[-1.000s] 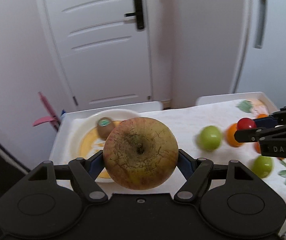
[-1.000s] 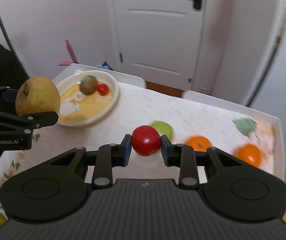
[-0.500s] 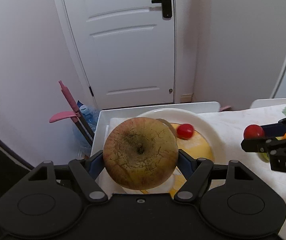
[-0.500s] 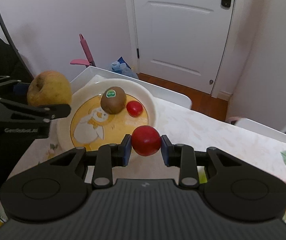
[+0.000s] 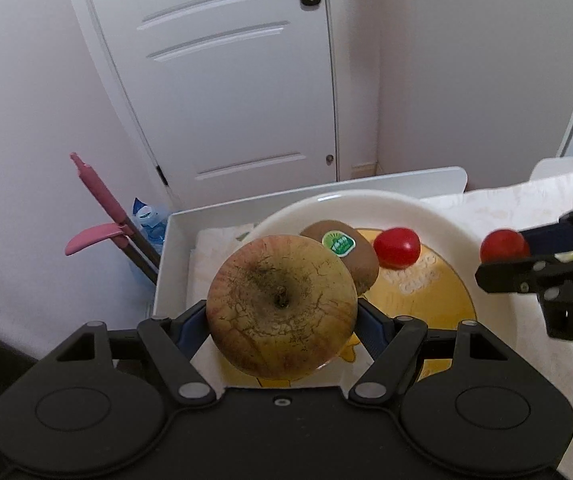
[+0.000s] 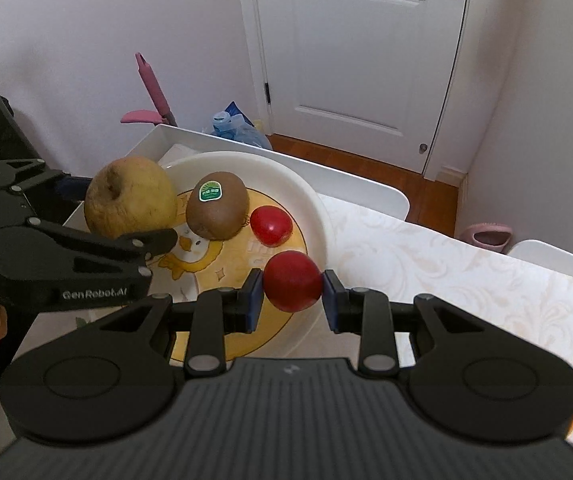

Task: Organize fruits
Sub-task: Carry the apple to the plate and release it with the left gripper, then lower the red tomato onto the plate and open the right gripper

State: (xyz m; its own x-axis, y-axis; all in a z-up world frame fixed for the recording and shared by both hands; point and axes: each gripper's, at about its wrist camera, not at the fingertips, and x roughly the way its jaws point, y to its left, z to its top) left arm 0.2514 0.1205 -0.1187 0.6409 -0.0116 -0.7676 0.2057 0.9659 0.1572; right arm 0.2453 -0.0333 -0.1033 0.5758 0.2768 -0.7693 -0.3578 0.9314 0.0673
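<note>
left tongs (image 5: 282, 316) squeeze big apple (image 5: 281, 307) | right tongs (image 6: 292, 288) squeeze red tomato (image 6: 292, 281) | both over plate (image 6: 314, 216) | kiwi (image 6: 217, 205), second tomato (image 6: 271, 225) on plate

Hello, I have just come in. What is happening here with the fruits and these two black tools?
A person is sorting fruit onto a white plate with two handheld grippers. The left gripper is shut on a yellowish apple, held over the plate's near left side. The right gripper is shut on a small red fruit, held above the plate's near edge. A kiwi with a green sticker and another small red fruit lie on the plate.
</note>
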